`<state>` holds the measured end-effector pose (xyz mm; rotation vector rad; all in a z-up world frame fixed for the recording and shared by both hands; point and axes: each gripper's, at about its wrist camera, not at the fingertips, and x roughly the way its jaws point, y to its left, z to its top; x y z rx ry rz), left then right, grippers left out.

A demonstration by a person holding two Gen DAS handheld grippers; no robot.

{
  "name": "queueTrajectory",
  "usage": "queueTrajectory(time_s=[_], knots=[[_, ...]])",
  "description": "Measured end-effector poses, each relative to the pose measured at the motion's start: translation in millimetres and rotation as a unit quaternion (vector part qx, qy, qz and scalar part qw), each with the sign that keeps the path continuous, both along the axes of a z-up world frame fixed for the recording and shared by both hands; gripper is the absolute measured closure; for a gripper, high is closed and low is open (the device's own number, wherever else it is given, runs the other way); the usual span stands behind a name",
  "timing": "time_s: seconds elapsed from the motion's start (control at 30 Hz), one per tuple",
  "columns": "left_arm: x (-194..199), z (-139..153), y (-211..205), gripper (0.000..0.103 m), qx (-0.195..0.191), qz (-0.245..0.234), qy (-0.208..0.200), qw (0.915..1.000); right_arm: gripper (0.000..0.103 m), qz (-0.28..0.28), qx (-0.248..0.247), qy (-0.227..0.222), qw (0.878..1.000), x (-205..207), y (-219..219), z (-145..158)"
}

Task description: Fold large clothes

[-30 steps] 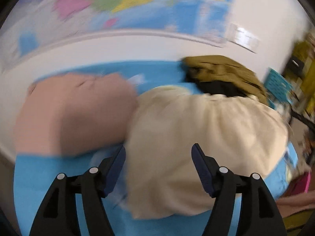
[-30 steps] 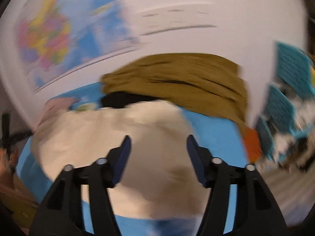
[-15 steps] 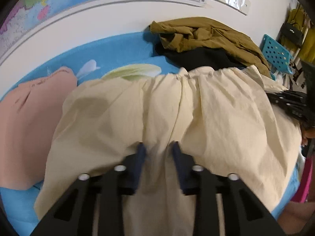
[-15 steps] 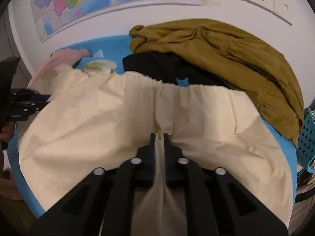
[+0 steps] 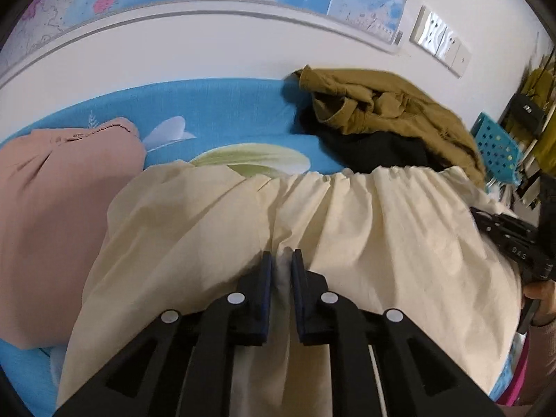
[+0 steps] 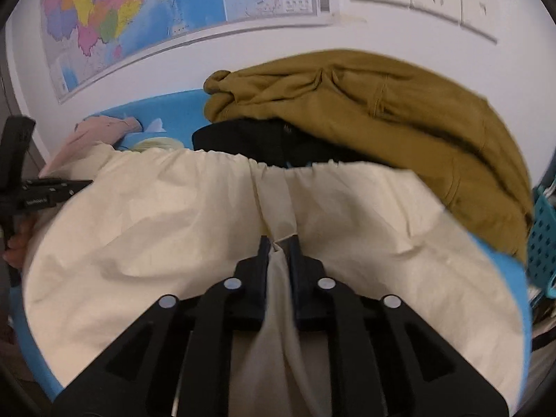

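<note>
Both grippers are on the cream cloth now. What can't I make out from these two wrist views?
- Near hem of the cream garment: both views, hidden under the left gripper and right gripper.
- Black garment: mostly buried under the olive jacket and cream cloth.
- Pink garment: cut off at the left view's edge.
- Map lettering: too small.

Two hand-held black plastic grippers and the operator's hands, seen from the wrist cameras.

Each gripper, left gripper (image 5: 282,264) and right gripper (image 6: 279,248), has two flat dark-blue pads at the jaw tips, carried on angular black linkage arms with triangular cut-outs behind the jaws; four round silver pivot screws sit in a row behind the pads. White lettering marks the gripper bodies. Bare skin of the right hand (image 5: 540,299) and a pinkish-beige sleeve cuff (image 5: 545,347) show behind them.
</note>
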<state>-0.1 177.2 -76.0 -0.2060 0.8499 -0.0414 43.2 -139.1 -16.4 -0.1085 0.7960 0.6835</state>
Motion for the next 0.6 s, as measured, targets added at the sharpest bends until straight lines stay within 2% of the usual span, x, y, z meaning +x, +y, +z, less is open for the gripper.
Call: queueTrajectory(time_s=[0.07,0.1,0.13,0.27,0.4,0.53,0.6], knots=[[-8.9,5.9,-0.2,0.083,0.002,0.0,-0.015,0.9999,0.07,0.001,0.018,0.0,1.0,-3.0,-7.5,7.0],[-13.6,9.3,-1.3,0.079,0.006,-0.001,-0.023,0.9997,0.059,-0.003,0.029,-0.005,1.0,-7.2,-14.8,12.7],[-18.3,12.5,-2.6,0.073,0.014,0.0,-0.03,0.9994,0.055,-0.004,0.035,-0.008,0.999,-8.8,-18.0,16.6],[-37.6,20.8,-9.8,0.069,0.049,0.0,-0.045,0.9978,0.055,-0.019,0.071,-0.019,0.997,-21.9,-50.0,30.9],[-53.2,20.9,-13.4,0.063,0.069,0.002,-0.05,0.9964,0.056,-0.051,0.085,-0.004,0.995,-26.9,-83.9,23.9],[-59.7,14.6,-10.6,0.063,0.071,0.007,-0.041,0.9966,0.07,-0.092,0.103,0.027,0.99,-20.8,-117.1,6.0],[-60.8,11.8,-7.3,0.062,0.069,0.008,-0.039,0.9968,0.072,-0.122,0.098,0.046,0.987,-13.2,-127.6,-5.3]])
